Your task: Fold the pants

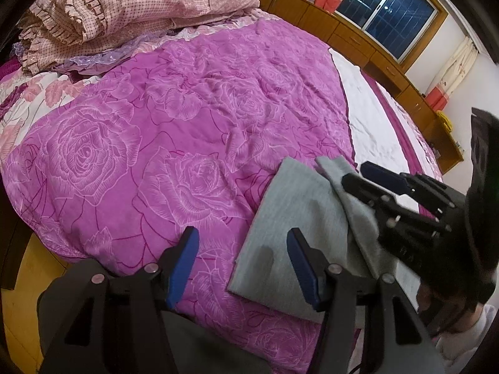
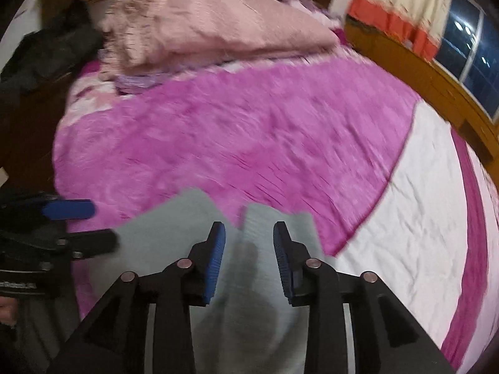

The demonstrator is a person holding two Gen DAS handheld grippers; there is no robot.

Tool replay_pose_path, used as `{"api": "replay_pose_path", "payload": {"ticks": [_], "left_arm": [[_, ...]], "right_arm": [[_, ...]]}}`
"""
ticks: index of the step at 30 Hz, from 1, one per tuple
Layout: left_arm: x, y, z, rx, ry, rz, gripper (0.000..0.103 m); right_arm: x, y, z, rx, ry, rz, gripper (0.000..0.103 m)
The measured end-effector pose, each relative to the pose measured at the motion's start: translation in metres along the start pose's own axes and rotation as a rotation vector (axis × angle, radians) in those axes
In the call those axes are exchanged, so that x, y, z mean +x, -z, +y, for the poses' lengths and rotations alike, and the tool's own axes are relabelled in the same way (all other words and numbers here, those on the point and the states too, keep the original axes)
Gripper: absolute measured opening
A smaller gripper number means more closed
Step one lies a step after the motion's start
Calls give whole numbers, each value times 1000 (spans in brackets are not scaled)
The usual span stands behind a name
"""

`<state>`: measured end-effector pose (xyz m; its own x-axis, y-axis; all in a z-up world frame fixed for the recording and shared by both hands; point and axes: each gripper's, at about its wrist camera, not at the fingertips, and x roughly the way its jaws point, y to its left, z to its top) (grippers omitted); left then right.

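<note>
Grey pants (image 1: 290,212) lie folded flat on the magenta rose quilt (image 1: 140,143) near the bed's front edge. My left gripper (image 1: 241,237) stands open just above their left edge, with nothing between its blue pads. My right gripper (image 1: 355,174) comes in from the right over a rumpled upper layer of the grey cloth. In the blurred right wrist view, the right gripper (image 2: 249,230) has a narrow gap between its pads, and the pants (image 2: 174,218) lie below them, not pinched. The left gripper (image 2: 103,224) shows at the left edge there.
Checked pink pillows (image 1: 124,3) are piled at the head of the bed. A white sheet (image 1: 374,124) is bare to the right of the quilt. A wooden cabinet (image 1: 358,40) runs under a dark window (image 1: 386,9). Dark clothing (image 2: 53,53) lies by the headboard.
</note>
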<state>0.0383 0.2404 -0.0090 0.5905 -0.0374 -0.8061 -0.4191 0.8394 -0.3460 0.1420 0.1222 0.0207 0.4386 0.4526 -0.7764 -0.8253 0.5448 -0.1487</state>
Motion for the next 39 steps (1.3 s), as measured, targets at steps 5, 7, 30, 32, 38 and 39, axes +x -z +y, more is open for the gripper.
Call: {"api": "replay_pose_path", "payload": {"ticks": [5, 7, 30, 32, 38, 39], "left_arm": [[-1, 0, 2, -4, 12, -3, 62], [-2, 0, 2, -5, 14, -4, 62], [-1, 0, 0, -2, 4, -3, 62], [-1, 0, 0, -2, 4, -3, 62], [-7, 1, 3, -4, -3, -20, 62], [-8, 2, 4, -6, -3, -23, 62]], "right_arm": [[30, 4, 7, -15, 36, 43, 25], [38, 7, -2, 45, 15, 55, 25], [-59, -4, -55, 224, -48, -154, 0], [-77, -9, -52, 192, -37, -185, 0], [-113, -24, -34, 120, -55, -246, 0], [-114, -25, -29, 106, -64, -252, 0]]}}
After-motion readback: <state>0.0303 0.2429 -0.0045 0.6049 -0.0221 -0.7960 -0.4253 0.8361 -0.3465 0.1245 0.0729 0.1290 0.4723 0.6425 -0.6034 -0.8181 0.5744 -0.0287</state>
